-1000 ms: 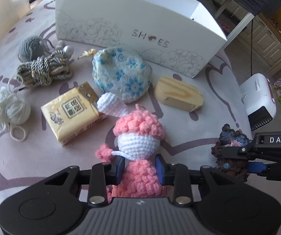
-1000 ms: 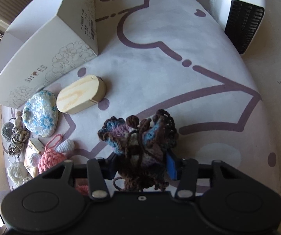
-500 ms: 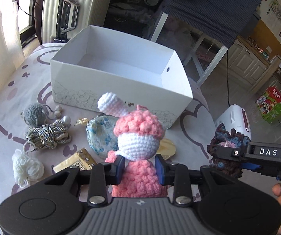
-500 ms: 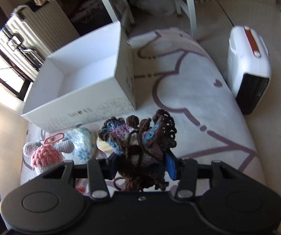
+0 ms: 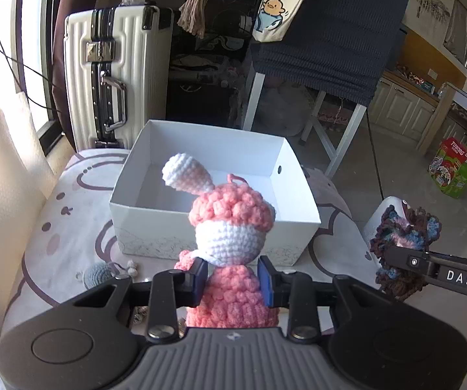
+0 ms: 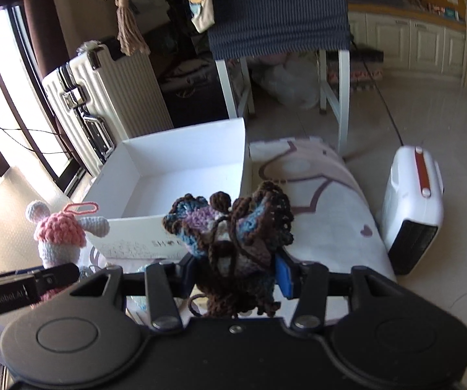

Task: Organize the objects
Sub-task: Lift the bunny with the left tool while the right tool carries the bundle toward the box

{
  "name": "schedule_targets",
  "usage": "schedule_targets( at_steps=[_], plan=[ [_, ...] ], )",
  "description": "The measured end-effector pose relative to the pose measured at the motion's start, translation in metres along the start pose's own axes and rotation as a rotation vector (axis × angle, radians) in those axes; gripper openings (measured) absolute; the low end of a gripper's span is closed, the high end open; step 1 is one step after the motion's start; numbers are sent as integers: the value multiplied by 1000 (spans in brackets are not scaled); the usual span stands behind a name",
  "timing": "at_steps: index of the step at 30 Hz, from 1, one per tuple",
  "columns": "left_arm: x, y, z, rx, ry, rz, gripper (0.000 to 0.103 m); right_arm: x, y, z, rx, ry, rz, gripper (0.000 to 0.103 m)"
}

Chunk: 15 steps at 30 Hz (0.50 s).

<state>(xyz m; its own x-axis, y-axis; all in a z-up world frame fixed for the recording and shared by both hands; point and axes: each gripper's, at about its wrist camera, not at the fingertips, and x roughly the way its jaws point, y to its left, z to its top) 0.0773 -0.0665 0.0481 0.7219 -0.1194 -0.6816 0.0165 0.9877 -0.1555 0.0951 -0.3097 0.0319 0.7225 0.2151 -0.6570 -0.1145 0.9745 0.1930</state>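
My left gripper [image 5: 232, 279] is shut on a pink and white crochet bunny [image 5: 232, 227], held upright in the air in front of the white shoe box [image 5: 155, 224]. The bunny [image 6: 59, 234] also shows at the left of the right wrist view. My right gripper [image 6: 235, 273] is shut on a brown, blue and purple crochet bundle [image 6: 230, 237], raised near the box's front right corner. That bundle [image 5: 404, 239] and the right gripper's finger show at the right of the left wrist view. The open box [image 6: 181, 175] has nothing inside.
A grey crochet ball [image 5: 98, 274] lies on the patterned table cover [image 5: 67, 237] in front of the box. A white heater [image 6: 412, 204] stands on the floor at the right. A white suitcase [image 5: 110, 74] and a table draped in dark cloth [image 5: 324, 45] stand behind.
Both grippers have risen with their crochet pieces and tipped upward. The box's inside and the room behind have come into view, and most table items have dropped out of sight.
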Motion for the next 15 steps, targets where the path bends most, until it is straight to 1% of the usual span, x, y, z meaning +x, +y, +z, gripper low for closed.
schedule_targets(
  at_steps=[8,15],
  plan=[
    [-17,-2,24,109,-62,25,35,-18,21,15,-36,-82,-4,49],
    [-19,-1,34,147,-94,29,35,-20,37,25,-71,-122,-25,49]
  ],
)
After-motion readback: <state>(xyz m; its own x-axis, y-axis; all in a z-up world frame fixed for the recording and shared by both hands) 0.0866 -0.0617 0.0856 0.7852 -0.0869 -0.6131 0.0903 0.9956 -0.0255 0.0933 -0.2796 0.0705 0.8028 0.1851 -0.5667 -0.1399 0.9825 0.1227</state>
